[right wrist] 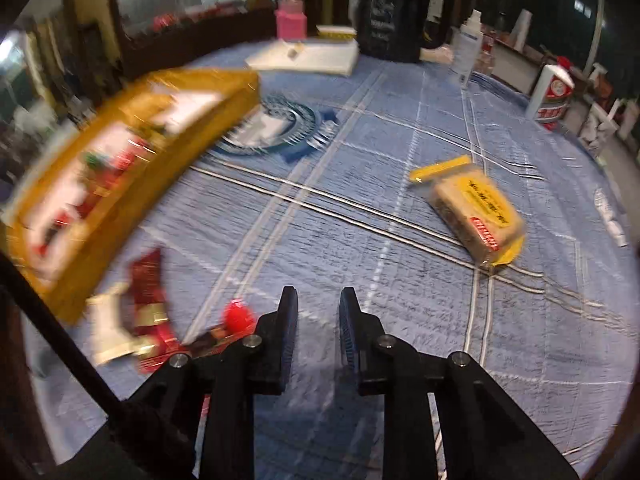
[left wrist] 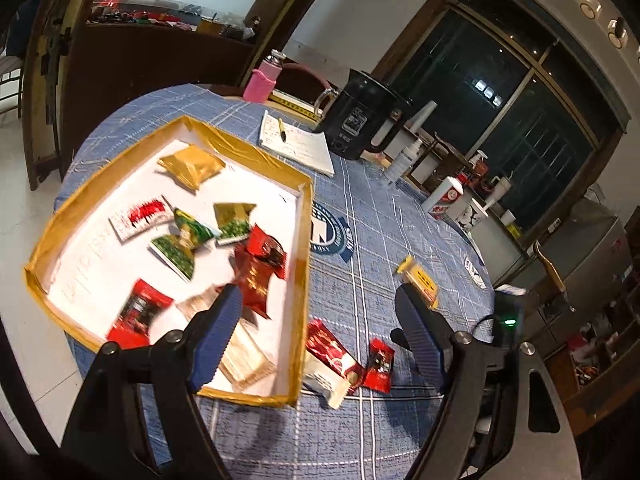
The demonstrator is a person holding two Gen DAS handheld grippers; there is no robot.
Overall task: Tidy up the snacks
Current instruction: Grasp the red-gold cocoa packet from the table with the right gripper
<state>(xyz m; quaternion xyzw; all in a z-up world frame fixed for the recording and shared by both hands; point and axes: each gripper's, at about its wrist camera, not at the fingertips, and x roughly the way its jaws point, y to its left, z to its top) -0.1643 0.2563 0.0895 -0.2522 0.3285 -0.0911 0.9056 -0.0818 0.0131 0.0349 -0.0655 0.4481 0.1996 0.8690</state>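
Left claw (left wrist: 316,320) spread, empty, over tray (left wrist: 304,216) edge; right claw (right wrist: 318,308) narrowed, empty, likely approaching yellow-wrapped snack (right wrist: 474,210) on counter (right wrist: 340,220).

Two downward wrist views, shared tablecloth (left wrist: 360,248).

I note a blue checked tablecloth (left wrist: 360,240) with a round dark-blue emblem (left wrist: 330,234) printed on it. At the far side lies a white notepad (left wrist: 298,146) with a yellow-capped pen (left wrist: 282,129) resting on top. Just beside the notepad stands a black jug (left wrist: 360,120) with a handle. A pink-sleeved bottle (left wrist: 266,78) sits at the far edge. A white spray bottle (left wrist: 404,160) stands upright near the jug.
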